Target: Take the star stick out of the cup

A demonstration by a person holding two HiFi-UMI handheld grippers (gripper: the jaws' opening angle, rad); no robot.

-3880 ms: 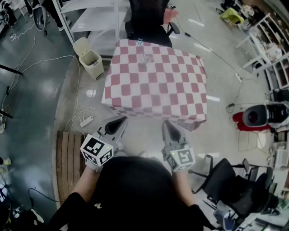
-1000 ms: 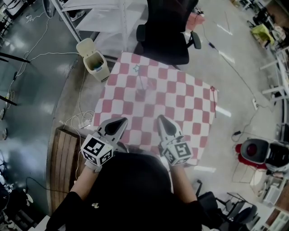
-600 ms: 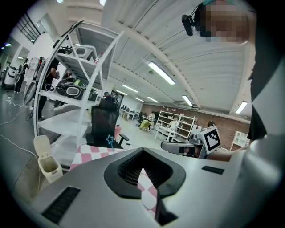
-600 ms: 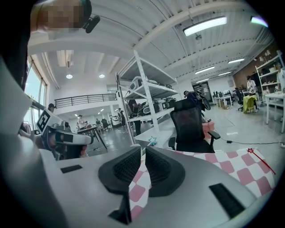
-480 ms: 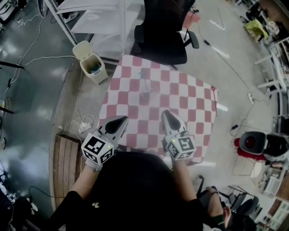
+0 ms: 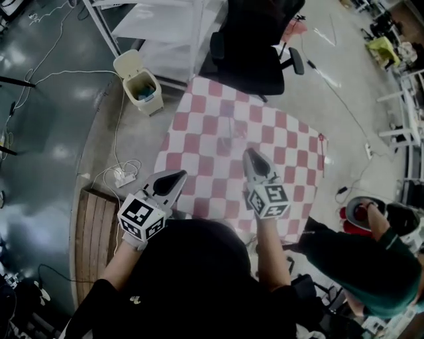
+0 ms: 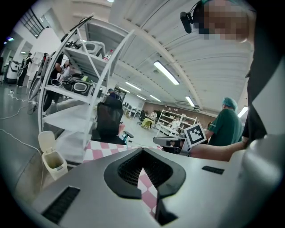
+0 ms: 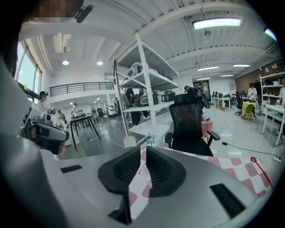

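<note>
A clear cup point(image 6: 235, 144) stands on the red-and-white checked table point(image 6: 291, 173), faint in the head view. The teal star point(image 8: 149, 139) on its stick shows in the right gripper view, just past the jaw tips. My right gripper point(image 6: 251, 154) reaches over the near part of the table, pointed at the cup and a little short of it. Its jaws point(image 8: 143, 149) stand a narrow slit apart with nothing held. My left gripper point(image 6: 175, 176) hangs back at the table's near left edge, with its tips point(image 7: 142, 150) touching and nothing between them.
A black office chair point(image 6: 255, 46) stands at the table's far side, with a white shelf rack point(image 6: 165, 20) and a beige bin point(image 6: 140, 83) to its left. A person in green point(image 6: 361, 265) bends down at the right. A wooden pallet point(image 6: 93, 238) and cables point(image 6: 122, 177) lie at the left.
The table has come closer. My right gripper has moved forward over the table toward the cup. A person in green has entered at the right. The left gripper has kept its place.
</note>
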